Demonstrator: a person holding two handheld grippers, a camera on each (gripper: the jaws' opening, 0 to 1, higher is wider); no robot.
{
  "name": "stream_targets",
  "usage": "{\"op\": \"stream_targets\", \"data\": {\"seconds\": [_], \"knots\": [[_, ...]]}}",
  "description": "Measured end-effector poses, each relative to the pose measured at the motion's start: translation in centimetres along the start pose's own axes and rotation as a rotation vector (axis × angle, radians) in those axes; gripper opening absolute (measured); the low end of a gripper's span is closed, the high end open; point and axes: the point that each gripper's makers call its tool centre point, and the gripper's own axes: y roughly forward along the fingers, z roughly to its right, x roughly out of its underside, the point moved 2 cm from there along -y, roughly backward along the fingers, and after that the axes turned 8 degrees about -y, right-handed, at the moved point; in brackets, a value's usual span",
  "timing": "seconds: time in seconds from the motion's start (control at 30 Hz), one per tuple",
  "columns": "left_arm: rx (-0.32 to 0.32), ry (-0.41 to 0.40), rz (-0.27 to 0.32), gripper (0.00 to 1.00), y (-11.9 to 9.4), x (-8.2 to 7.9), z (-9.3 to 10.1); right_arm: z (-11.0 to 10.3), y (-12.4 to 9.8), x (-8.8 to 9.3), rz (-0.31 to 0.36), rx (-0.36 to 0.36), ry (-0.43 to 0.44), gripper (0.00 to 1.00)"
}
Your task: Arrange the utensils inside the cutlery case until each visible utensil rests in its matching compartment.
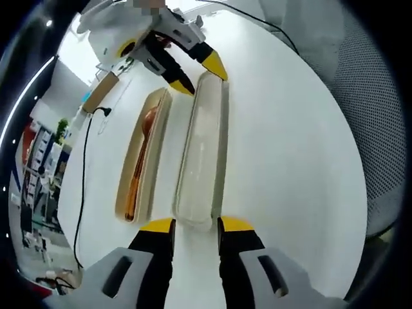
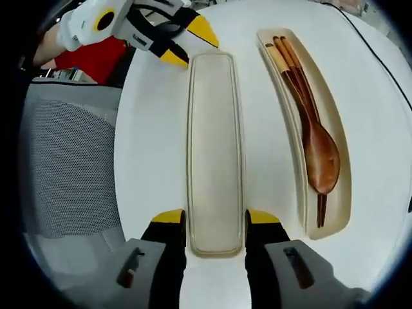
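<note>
Left gripper view, from left to right: a thin black cable (image 1: 82, 174) trails across the round white table (image 1: 283, 161). Beside it lies the long cream-coloured cutlery case base (image 1: 143, 158), holding a brown wooden spoon (image 1: 144, 145) lengthwise, with what looks like chopsticks alongside, though that is hard to tell here. Just to its right, lying parallel, is the long translucent whitish case lid (image 1: 203, 151). The left gripper (image 1: 195, 223), black with yellow tips, has its jaws set on either side of the lid's near end, closed against it. At the lid's far end the other gripper comes in from the top, its yellow tips straddling that end. A grey mesh chair back (image 1: 370, 129) stands at the far right.

Right gripper view, from left to right: the grey mesh chair back (image 2: 67, 167) sits beside the table (image 2: 151, 129). Next is the lid (image 2: 214, 148), running straight away from the camera. The right gripper (image 2: 215, 216) clamps the lid's near end between its yellow-tipped jaws. The left gripper (image 2: 187, 44) holds the far end. To the right, apart from the lid, the case base (image 2: 338, 187) cradles the spoon (image 2: 320, 154) and a pair of brown wooden chopsticks (image 2: 291, 64), all lying together in its single trough.
</note>
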Motion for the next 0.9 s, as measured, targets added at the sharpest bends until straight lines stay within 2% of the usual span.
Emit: {"op": "stream_targets", "data": {"seconds": [0.13,0.23,0.4,0.6,0.9], "knots": [[-0.012,0.061,0.014,0.25,0.09,-0.59,0.24,-0.05,0.03,0.02,-0.018,-0.014,-0.003,0.34],[-0.008,0.071,0.017,0.25,0.13,-0.79,0.28,-0.12,0.04,0.09,-0.034,-0.022,0.016,0.34],[0.012,0.092,0.009,0.24,0.4,-0.78,0.43,-0.17,-0.03,0.19,-0.015,-0.034,0.026,0.34],[0.034,0.073,0.002,0.19,0.64,-0.74,0.39,-0.3,0.04,0.11,-0.004,-0.025,0.028,0.33],[0.05,0.128,-0.009,0.14,0.88,-0.96,0.69,-0.18,0.03,0.06,0.012,-0.025,0.032,0.33]]}}
